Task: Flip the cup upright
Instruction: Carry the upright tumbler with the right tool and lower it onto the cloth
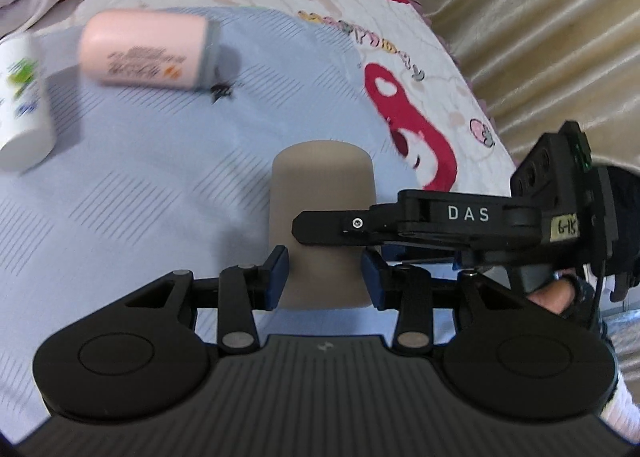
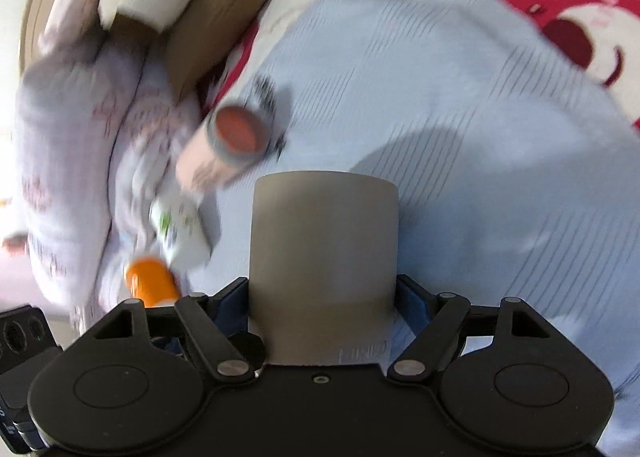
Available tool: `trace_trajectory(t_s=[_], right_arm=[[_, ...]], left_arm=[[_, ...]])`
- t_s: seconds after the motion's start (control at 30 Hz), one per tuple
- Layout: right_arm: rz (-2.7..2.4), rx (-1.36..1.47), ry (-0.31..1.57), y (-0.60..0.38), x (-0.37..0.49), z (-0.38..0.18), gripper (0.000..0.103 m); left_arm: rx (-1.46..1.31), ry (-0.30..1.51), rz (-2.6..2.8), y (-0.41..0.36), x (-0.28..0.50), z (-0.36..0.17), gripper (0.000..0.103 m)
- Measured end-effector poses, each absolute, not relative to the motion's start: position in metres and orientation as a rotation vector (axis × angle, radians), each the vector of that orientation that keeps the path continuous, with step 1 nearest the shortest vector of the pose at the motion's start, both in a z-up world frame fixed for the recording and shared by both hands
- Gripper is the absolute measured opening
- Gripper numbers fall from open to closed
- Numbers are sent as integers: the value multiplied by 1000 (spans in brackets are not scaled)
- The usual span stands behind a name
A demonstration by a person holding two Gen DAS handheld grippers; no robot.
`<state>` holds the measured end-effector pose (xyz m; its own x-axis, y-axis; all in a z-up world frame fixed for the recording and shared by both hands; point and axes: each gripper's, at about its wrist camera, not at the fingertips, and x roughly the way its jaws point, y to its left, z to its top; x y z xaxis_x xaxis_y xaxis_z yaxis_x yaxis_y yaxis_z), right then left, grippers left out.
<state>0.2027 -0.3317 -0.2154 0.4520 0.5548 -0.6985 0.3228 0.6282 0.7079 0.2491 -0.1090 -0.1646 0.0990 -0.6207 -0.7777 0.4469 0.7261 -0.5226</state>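
Observation:
A grey-brown cup (image 1: 322, 217) stands upside down on the light blue cloth (image 1: 140, 197), closed base up. My left gripper (image 1: 325, 277) is open, its blue pads on either side of the cup's lower part with small gaps. My right gripper (image 1: 320, 227) comes in from the right and crosses the cup's side. In the right wrist view the cup (image 2: 324, 257) fills the space between my right gripper's (image 2: 322, 307) blue pads, which press on its sides.
A pink bottle (image 1: 148, 51) lies on its side at the back left, and a white bottle (image 1: 24, 101) lies at the far left. An orange bottle (image 2: 152, 281) lies by a folded quilt (image 2: 72, 161). A patterned bedspread (image 1: 420, 105) and a curtain (image 1: 540, 37) are to the right.

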Motion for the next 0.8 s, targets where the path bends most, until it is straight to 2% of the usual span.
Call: trace_trajectory(t_s=[0.3,0.47,0.8], right_arm=[[302,830,1224,-264,205,-213,82],[335,715,1211,-242,210,-208,82],[390,747,1192,-248,211,-214,82]], left_arm=[[-150,1235,-734,-47,223,-160,38],[-156,1225,-749,-34,219,-167,46],[-66,1158,-760,-50,210,-167,57]])
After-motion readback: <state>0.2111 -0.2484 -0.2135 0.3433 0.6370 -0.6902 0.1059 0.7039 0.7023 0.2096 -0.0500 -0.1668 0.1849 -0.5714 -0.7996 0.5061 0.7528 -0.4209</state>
